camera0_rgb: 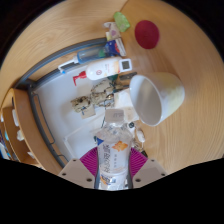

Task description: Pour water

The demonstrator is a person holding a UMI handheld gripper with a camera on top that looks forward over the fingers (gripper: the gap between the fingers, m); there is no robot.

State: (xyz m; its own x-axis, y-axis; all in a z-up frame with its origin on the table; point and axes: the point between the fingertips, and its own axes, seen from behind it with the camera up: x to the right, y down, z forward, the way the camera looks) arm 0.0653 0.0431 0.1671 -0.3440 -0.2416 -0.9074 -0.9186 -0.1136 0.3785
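The gripper is hanging over a round wooden table, looking down along its two fingers, and both pink pads are pressing in on a small clear plastic bottle with a printed label, so it is being held firmly between them. The bottle is leaning forward, its neck end pointing toward a big pale, cream-coloured bowl that is sitting just ahead and a little to the right of the fingers, tilted so its open mouth is showing. I cannot tell whether any water is running out. Beyond the bowl, farther across the table, a red round lid or dish is lying flat, with a small green thing just beside it. To the left of the bowl a white bottle with a red band is lying on its side, near a clutter of small packets that are too small to make out. A grey curved rail is running along the table's left edge.
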